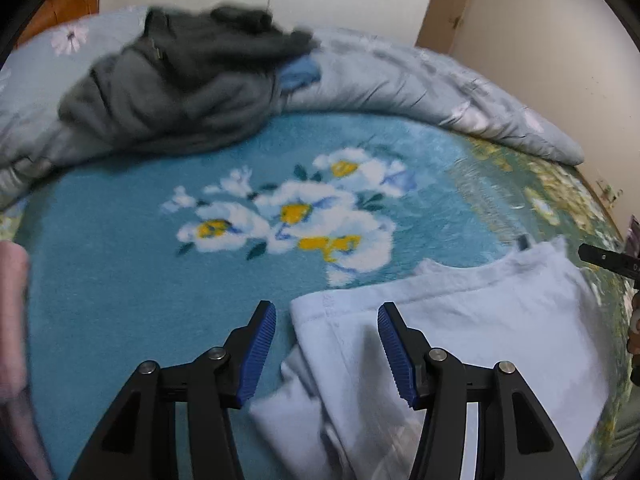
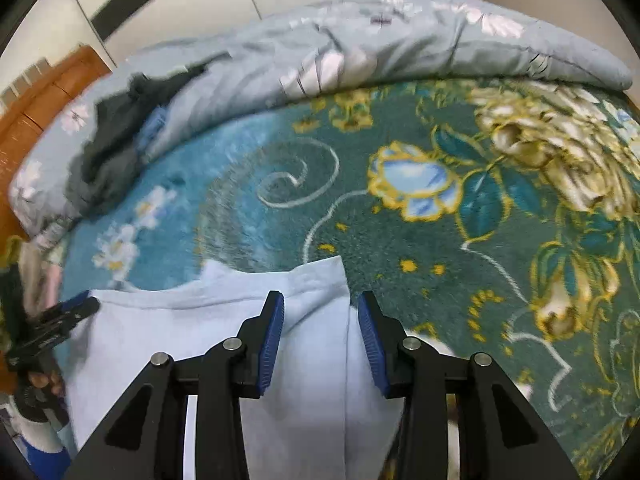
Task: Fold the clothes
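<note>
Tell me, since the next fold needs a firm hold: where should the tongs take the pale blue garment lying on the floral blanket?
Probably at its two far corners: the pale blue cotton garment lies flat on the teal floral fleece blanket, so only its edges can be pinched. Come down from above, the left tongs over the left hem corner, the right tongs over the right. Both stand open there now.

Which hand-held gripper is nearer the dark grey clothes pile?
Left. The left hand-held gripper faces the dark grey clothes pile across the blanket; the right hand-held gripper sits at the light blue garment's far side.
</note>
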`<action>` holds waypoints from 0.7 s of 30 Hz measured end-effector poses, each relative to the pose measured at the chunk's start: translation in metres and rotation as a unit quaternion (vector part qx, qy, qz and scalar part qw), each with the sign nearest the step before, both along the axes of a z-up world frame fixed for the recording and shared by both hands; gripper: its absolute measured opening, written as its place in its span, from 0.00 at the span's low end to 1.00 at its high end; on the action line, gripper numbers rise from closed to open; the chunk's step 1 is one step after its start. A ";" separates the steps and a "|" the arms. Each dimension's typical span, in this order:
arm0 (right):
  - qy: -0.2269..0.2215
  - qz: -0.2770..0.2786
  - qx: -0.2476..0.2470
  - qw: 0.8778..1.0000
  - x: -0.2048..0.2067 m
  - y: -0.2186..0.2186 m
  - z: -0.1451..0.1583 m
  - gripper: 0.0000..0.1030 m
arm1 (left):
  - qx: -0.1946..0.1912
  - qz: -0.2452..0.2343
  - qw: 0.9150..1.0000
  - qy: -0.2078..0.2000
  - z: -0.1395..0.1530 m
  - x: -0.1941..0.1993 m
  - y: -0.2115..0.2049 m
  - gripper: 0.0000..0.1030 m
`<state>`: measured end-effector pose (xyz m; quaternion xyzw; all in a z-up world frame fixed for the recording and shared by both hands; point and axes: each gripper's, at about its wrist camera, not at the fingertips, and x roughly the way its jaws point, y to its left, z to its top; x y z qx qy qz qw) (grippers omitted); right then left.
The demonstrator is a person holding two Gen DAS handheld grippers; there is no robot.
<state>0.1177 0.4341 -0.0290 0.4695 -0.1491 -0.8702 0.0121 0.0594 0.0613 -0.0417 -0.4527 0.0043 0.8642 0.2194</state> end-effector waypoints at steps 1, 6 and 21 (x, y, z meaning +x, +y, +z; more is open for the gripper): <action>0.010 -0.001 -0.011 1.000 0.012 0.003 0.004 0.38 | 0.004 -0.002 1.000 0.008 0.005 0.008 -0.003 0.56; 0.013 -0.031 -0.088 0.996 0.080 0.024 -0.005 0.39 | 0.038 -0.019 0.999 0.006 0.009 0.060 -0.011 0.56; 0.031 -0.113 -0.264 0.957 0.187 0.037 -0.038 0.39 | 0.048 -0.146 0.988 -0.029 0.003 0.142 0.115 0.56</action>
